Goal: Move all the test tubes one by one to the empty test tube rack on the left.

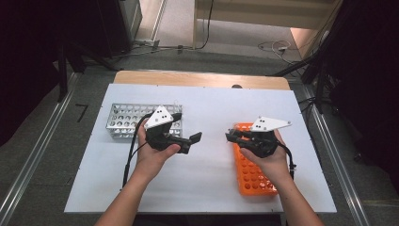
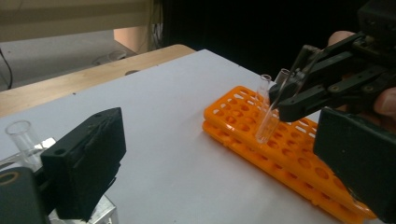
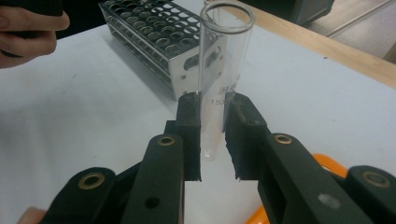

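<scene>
Clear glossy tube [image 3: 219, 70], matt plastic rack [image 2: 289, 149]

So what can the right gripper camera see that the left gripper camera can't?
The right gripper view alone shows the metal rack full on, with its rows of holes, and faint print on the glass test tube clamped in the right gripper. The left gripper view alone shows that the tube hangs tilted above the orange rack, with a second tube beside the left gripper, whose jaws stand wide apart. Both show the held tube, the white table and its wooden edge.
</scene>
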Demonstrator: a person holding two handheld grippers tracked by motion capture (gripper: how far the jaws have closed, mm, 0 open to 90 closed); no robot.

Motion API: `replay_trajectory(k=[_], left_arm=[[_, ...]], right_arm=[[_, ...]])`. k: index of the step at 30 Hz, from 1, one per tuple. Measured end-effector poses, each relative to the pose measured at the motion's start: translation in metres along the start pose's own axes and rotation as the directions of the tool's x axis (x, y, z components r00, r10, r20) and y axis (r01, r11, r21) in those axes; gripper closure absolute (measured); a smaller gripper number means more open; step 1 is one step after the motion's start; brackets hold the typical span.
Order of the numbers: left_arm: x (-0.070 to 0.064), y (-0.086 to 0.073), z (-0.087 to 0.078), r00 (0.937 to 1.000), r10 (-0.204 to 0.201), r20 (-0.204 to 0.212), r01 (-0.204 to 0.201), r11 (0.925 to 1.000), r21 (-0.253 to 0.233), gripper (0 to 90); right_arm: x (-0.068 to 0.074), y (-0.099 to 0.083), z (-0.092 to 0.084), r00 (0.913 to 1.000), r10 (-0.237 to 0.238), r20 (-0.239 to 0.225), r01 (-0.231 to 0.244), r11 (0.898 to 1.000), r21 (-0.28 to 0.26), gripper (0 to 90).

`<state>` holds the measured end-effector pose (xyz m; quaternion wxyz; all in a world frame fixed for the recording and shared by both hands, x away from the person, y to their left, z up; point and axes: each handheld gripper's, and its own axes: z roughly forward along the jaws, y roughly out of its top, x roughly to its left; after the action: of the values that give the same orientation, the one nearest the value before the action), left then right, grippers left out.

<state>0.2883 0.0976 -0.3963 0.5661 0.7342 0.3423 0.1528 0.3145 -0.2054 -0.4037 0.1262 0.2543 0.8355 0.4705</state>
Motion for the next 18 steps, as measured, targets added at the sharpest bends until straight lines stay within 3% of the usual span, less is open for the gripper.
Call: replay_trajectory(k=[9, 18], left_arm=[[-0.014, -0.001, 0.009, 0.9981, 0.025, 0.056, -0.027, 0.9991, 0.034, 17.5], [-0.03, -0.006, 0.023, 0.9973, 0.062, 0.04, -0.066, 0.9921, 0.107, 34.9]], right_arm=[[0.023, 0.0, 0.027, 0.9972, -0.072, -0.019, 0.073, 0.995, 0.073, 73.9], [0.038, 0.0, 0.04, 0.9911, -0.133, -0.01, 0.133, 0.984, 0.115, 74.0]])
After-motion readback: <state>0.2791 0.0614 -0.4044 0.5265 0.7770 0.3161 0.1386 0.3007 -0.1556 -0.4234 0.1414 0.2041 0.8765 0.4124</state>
